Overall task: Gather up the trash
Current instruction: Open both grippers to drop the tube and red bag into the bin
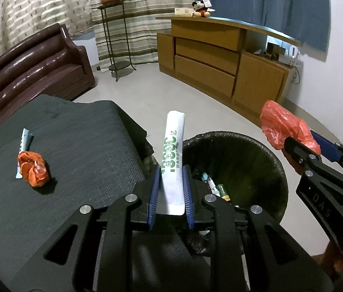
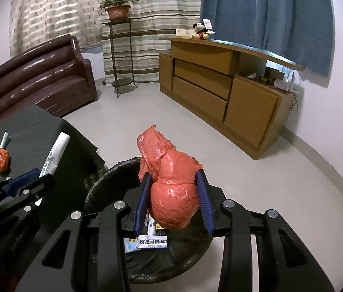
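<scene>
My left gripper (image 1: pixel 170 172) is shut on a long white packet with green print (image 1: pixel 174 155), held at the table's edge beside the bin. My right gripper (image 2: pixel 173 177) is shut on a crumpled orange plastic bag (image 2: pixel 171 185), held right over the black-lined trash bin (image 2: pixel 108 177). The bin (image 1: pixel 276 165) holds several wrappers. In the left wrist view the right gripper (image 1: pixel 300 143) and its orange bag (image 1: pixel 283 126) show at the right. A small orange wad (image 1: pixel 33 169) and a blue-white wrapper (image 1: pixel 24 141) lie on the dark table cloth (image 1: pixel 79 131).
A brown leather sofa (image 1: pixel 32 68) stands behind the table. A wooden cabinet (image 1: pixel 220 60) with a plush toy (image 1: pixel 202 7) is across the pale tiled floor. A metal plant stand (image 1: pixel 115 41) is by the striped curtains.
</scene>
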`<action>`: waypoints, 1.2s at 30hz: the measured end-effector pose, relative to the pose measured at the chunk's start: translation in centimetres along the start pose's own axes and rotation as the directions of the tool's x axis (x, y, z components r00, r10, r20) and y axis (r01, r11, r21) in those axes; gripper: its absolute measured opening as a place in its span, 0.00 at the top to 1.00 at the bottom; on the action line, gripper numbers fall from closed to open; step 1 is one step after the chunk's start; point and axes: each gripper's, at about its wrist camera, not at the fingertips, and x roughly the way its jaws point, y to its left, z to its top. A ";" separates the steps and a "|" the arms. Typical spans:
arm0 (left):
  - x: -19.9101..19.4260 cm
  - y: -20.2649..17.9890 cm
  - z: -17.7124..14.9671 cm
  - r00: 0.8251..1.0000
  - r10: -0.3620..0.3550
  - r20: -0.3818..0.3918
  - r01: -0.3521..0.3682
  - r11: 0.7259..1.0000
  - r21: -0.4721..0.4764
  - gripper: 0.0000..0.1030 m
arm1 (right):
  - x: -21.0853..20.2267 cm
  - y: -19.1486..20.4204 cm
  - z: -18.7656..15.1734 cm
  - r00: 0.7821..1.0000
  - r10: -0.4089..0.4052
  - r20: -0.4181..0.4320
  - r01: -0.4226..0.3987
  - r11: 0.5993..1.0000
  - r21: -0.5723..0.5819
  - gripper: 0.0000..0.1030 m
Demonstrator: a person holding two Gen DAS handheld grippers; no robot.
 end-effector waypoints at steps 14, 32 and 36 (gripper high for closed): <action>0.4 -0.2 0.4 1.000 0.011 -0.008 -0.010 1.000 0.017 0.66 | 0.6 -0.6 -0.2 1.000 -0.001 -0.007 0.001 1.000 0.018 0.58; -0.1 0.8 0.6 0.999 0.034 0.006 -0.034 0.999 -0.012 0.40 | 0.6 -1.0 -0.2 1.000 -0.009 0.000 0.009 1.000 0.024 0.48; -0.6 1.8 0.4 0.998 0.054 0.012 -0.054 0.998 -0.020 0.37 | 0.7 -1.0 -0.3 1.000 -0.004 -0.003 0.004 1.000 0.024 0.44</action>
